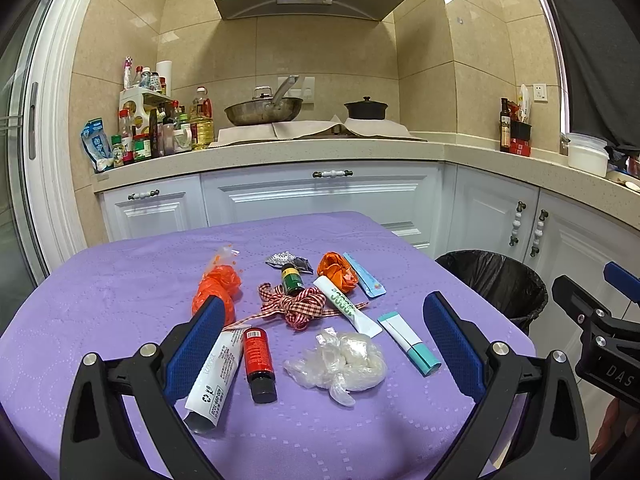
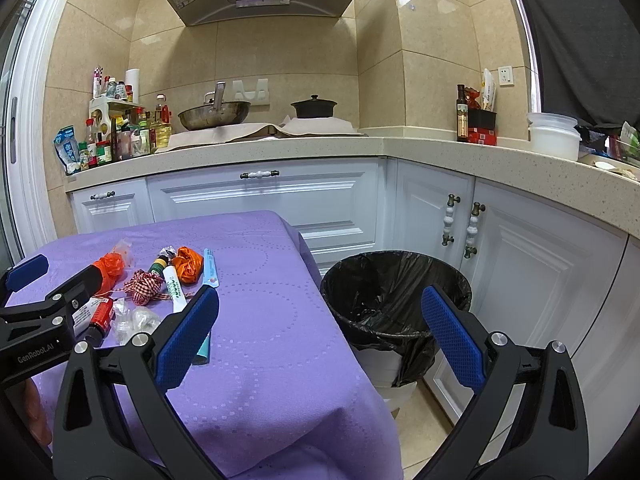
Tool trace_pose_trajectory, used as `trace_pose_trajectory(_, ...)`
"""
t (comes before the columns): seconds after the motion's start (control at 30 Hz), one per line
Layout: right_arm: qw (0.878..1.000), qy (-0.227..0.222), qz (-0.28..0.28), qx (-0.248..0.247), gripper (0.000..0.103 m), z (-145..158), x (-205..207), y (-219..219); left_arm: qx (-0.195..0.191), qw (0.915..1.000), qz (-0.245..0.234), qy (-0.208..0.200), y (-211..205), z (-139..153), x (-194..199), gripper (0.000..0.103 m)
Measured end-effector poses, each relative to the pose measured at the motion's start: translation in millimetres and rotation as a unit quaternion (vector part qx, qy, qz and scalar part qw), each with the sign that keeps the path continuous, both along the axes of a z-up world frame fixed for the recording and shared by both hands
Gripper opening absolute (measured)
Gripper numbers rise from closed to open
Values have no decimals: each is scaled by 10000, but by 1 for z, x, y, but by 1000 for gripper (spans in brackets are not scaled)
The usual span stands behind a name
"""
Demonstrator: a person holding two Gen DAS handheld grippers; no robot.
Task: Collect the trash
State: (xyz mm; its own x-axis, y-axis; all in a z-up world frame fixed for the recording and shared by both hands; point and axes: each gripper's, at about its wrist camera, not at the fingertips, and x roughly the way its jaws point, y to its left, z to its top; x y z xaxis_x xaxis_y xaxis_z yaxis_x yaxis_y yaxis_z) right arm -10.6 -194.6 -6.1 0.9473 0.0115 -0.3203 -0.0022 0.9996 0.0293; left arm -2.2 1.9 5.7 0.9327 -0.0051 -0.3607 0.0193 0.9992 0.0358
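A: Why is all the trash lying in one group on the purple tablecloth (image 1: 120,280)?

B: I think it was put there so both grippers can reach it. The crumpled clear plastic (image 1: 340,364) and the small red bottle (image 1: 258,360) are nearest to the left gripper (image 1: 324,344), between its two blue fingers as the camera sees them. Further back are the checked ribbon (image 1: 298,306), a white tube with green letters (image 1: 346,308) and an orange wrapper (image 1: 336,272)

A: Does the left gripper hold something?

B: No, its jaws are spread wide and nothing is between them. It hovers above the pile, so I judge it is choosing a first piece

A: And the right gripper (image 2: 320,340)?

B: Also spread wide and empty. It is at the table's right edge and looks toward the bin with the black bag (image 2: 394,300), which stands on the floor just beside the table, in front of the white cabinets (image 2: 520,264)

A: Why there?

B: Probably so a piece needs only a short way from cloth to bin. The teal and white tube (image 1: 410,344) lies nearest that side
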Motion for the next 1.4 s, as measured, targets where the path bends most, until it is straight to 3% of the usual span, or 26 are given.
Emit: trace_pose_trajectory(1.4,10000,-24,-3,-7,99,1,-1,0,-23,10000,-6,22,-1,0,1,97)
